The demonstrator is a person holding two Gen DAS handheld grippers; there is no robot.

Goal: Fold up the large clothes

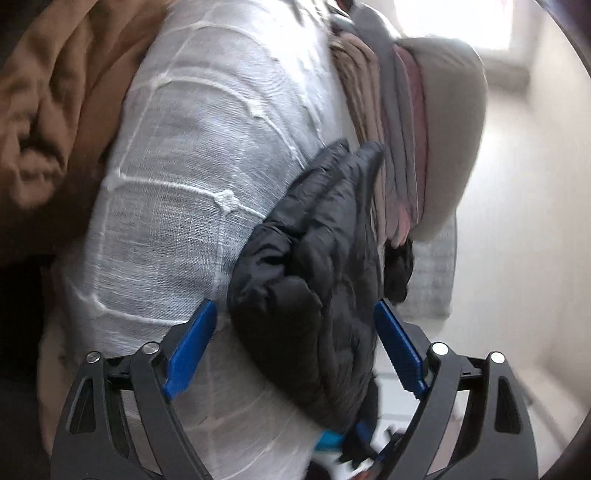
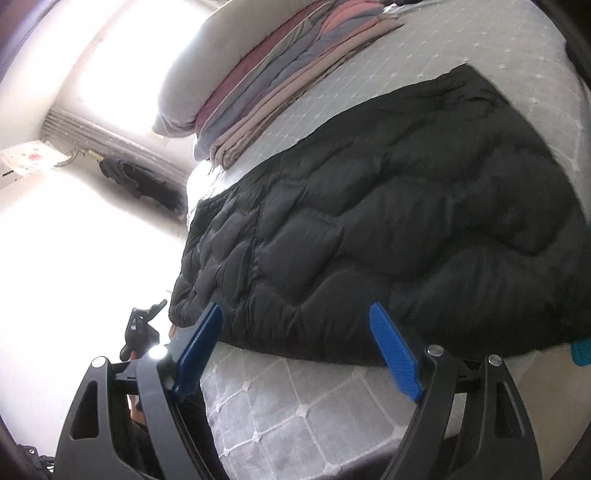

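White quilted bed cover (image 2: 280,406) lies under my black puffer jacket (image 2: 388,236), spread just ahead of my right tool (image 2: 301,336). Both tools gape, gripping nothing; left tool (image 1: 295,332) faces its bunched end. Next, I judge: pinch an edge and fold.

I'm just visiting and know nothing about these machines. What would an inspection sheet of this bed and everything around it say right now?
Surface: bed with a white stitched cover.
Job's things: black puffer jacket lying spread on the bed, near its edge.
Clutter: stack of folded linens with a pillow on top; brown blanket bunched on the far side.
Grippers: left gripper open, jacket between its fingers; right gripper open, at the jacket's near edge.
Cables: nothing seen.
Surroundings: bright window; dark cloth hanging on the wall.
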